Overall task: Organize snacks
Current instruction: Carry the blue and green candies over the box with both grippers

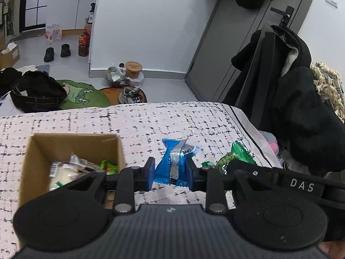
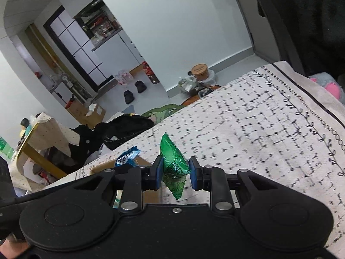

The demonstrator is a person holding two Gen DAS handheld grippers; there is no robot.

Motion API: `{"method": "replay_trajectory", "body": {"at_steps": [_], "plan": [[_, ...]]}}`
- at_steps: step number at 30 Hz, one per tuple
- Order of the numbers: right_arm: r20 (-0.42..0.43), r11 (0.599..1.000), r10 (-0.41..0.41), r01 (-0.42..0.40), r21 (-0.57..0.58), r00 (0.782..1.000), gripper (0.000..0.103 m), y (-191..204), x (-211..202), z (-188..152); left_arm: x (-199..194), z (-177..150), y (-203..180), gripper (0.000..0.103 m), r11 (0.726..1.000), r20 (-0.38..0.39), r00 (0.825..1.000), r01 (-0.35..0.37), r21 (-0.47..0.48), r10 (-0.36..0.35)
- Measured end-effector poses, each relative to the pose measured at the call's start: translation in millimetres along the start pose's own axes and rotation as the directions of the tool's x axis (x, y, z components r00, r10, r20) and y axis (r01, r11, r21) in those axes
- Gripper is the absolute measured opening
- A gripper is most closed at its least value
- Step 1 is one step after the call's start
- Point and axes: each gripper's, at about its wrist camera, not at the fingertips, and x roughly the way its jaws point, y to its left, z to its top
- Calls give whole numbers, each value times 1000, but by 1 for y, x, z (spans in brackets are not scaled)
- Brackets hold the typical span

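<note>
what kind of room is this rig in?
Most likely a lived-in home, a bedroom or studio flat. Slippers and sneakers lie on the floor, a dark coat hangs by the grey door, and kitchen cabinets show through the opening behind.

Even, cool indoor light fills both views, with no hard shadows. The fisheye lenses bend the walls and door into curves towards the edges. The cloth pattern smears with motion blur in the right view; the left is sharper.

"DAS" – on black gripper part
</note>
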Motion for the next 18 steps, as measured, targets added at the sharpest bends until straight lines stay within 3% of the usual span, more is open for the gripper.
{"method": "replay_trajectory", "body": {"at_steps": [18], "plan": [[-4,996,57,-58,-67,998,25,59,3,-18,-50,-4,70,28,994,58,995,-75,-77,80]]}}
